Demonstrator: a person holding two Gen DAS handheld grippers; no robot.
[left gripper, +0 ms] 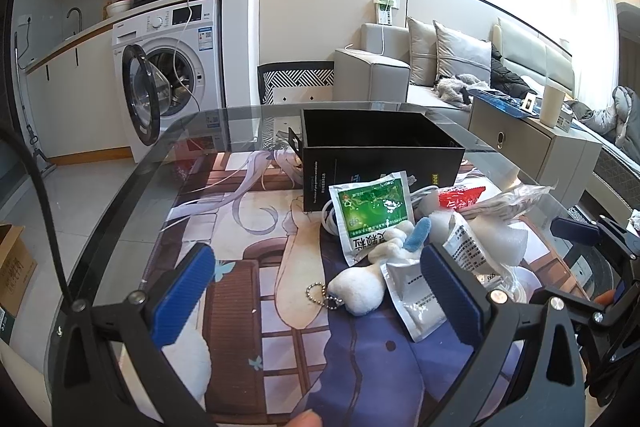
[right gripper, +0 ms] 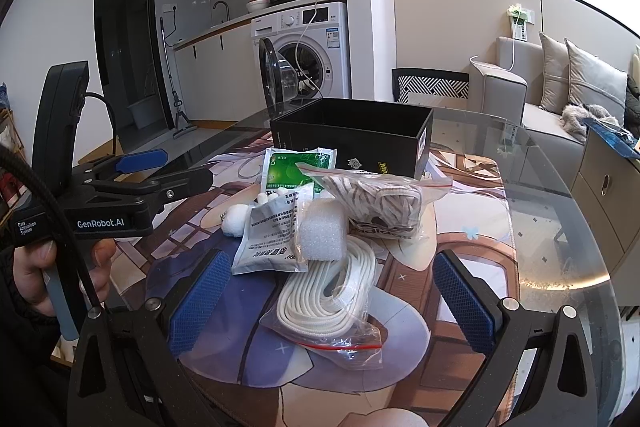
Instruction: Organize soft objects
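A heap of soft items lies on the printed mat in front of an open black box (left gripper: 380, 151) (right gripper: 352, 135). It holds a green packet (left gripper: 374, 213) (right gripper: 296, 173), a white plush keychain (left gripper: 358, 289) (right gripper: 234, 223), silver-white packets (left gripper: 416, 303) (right gripper: 272, 239), a white foam block (right gripper: 322, 229), bagged white rope (right gripper: 328, 299) and a bagged striped cloth (right gripper: 376, 203). My left gripper (left gripper: 316, 299) is open, low over the mat with the plush between its fingers. My right gripper (right gripper: 332, 299) is open around the rope bag.
The round glass table (right gripper: 560, 267) carries the anime-print mat (left gripper: 256, 267). A chair back (left gripper: 296, 81) stands behind the table. A washing machine with open door (left gripper: 168, 75), a sofa (left gripper: 400, 71) and a low cabinet (left gripper: 532, 147) lie beyond.
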